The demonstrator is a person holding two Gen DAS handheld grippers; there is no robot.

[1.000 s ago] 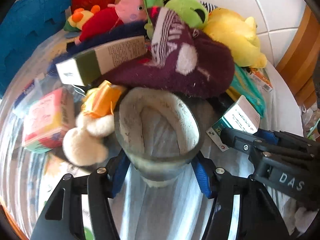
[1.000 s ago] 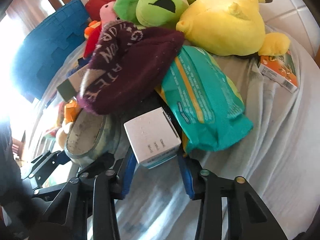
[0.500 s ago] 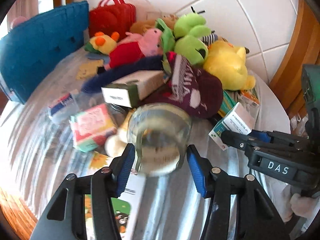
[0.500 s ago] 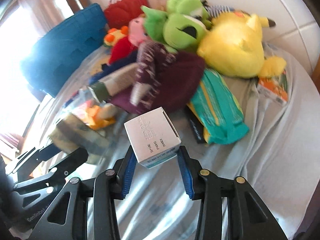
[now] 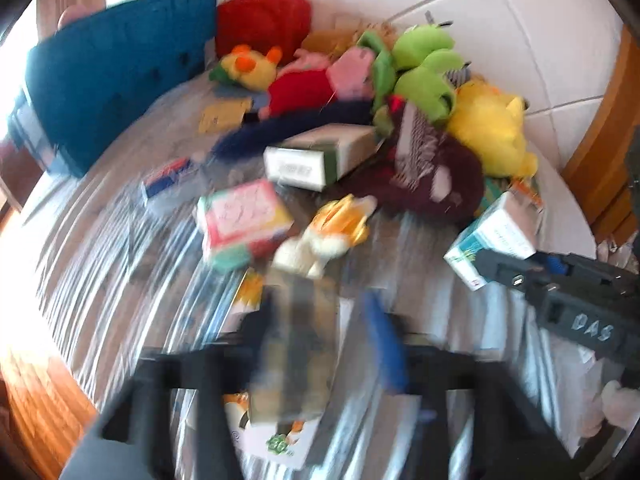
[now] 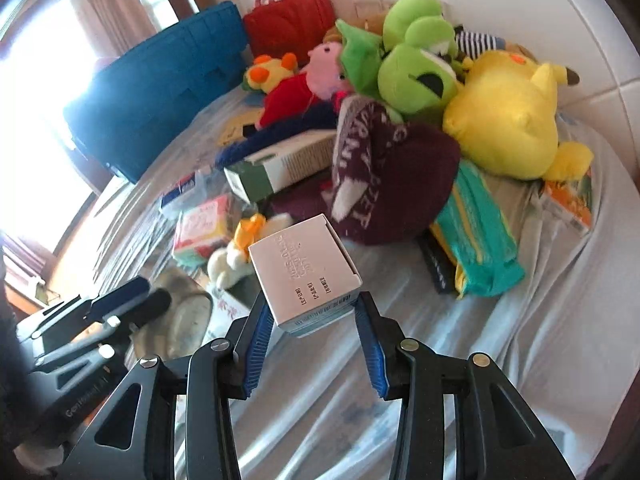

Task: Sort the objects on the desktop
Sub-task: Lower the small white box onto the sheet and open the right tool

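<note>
A: Two loads? Right gripper w/ jaws clamped on small white cardboard box, held above the cloth-covered desk.

B: Yep, light, stiff; grip flat sides, don't crush. Left gripper too blurred, can't tell; soft grey slipper sits between its jaws.

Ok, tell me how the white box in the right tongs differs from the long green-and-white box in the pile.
The white box is small and squat; the green-and-white box is long and narrow. The white box is held off the cloth by the right tongs; the green-and-white box lies on its side among the clutter, beside the maroon hat. Both are closed cardboard cartons with printed text.
</note>
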